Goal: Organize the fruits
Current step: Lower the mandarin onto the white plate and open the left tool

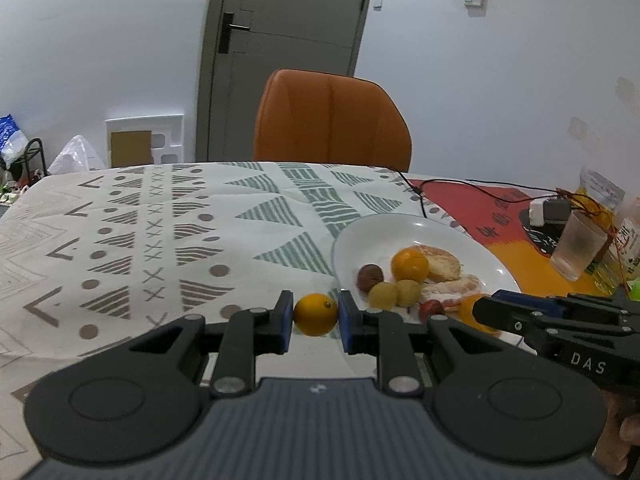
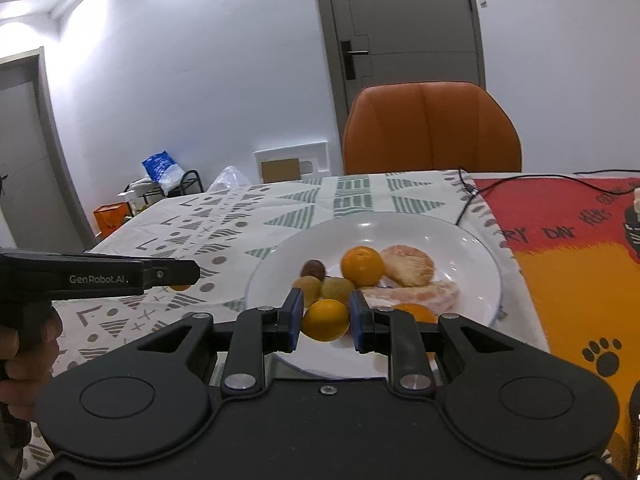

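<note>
white plate (image 2: 472,276), orange chair (image 1: 332,120)

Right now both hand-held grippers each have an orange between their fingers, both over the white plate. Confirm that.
Not quite. Only the right hand-held gripper has its orange over the white plate. The left wrist view shows the left hand-held gripper with its orange over the patterned tablecloth, beside the plate.
</note>
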Tool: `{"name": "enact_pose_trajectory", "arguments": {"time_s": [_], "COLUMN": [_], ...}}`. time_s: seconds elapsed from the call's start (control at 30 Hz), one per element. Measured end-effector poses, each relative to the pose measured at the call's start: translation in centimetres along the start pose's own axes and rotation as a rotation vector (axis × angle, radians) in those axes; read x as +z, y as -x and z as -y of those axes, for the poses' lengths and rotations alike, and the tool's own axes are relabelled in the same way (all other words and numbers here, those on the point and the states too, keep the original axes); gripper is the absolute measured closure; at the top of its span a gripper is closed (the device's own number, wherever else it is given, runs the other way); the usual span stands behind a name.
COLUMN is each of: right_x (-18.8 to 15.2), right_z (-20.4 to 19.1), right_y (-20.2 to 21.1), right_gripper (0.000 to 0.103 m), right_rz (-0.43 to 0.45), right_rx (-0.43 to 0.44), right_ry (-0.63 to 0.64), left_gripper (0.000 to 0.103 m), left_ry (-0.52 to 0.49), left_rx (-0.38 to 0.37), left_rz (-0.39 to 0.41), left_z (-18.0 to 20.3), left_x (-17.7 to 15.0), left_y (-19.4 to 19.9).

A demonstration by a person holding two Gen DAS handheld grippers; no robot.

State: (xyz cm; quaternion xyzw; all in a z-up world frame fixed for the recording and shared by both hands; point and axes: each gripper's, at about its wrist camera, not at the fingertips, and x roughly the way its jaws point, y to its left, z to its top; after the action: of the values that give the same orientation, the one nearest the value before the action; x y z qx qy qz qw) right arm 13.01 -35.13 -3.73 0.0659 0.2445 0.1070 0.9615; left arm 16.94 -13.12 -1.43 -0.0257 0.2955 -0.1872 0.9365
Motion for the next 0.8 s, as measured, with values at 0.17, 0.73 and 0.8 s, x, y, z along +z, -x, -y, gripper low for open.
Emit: {"name": "enact_pose_trajectory", "arguments": {"time_s": [0.17,0.73,0.8], "right_x": [-0.2,-1.0,-0.9], "right_z": [1.2,3.4,3.4], "right_y": [0.0,1.1,1.2], "right_gripper": [0.08,0.061,0.061], "right_rz": [-0.004,0.015,0.015], "right_rx": [-0.012,-0.033,-0.037], "right_ry": [-0.02,-0.076,-0.079], "left_gripper": [0.081,0.081,0.079], "left_ry": [-0.016,-0.07,-0.066], "left_rx": [-0.015,-0.06,-0.053], "left_rz": [-0.009,-0.032,-0.029], "left_z": [1.1,4.8,4.9], "left_x": [0.1,0.7,0.7], "left_y": [-0.9,-3.0,-2.9]}}
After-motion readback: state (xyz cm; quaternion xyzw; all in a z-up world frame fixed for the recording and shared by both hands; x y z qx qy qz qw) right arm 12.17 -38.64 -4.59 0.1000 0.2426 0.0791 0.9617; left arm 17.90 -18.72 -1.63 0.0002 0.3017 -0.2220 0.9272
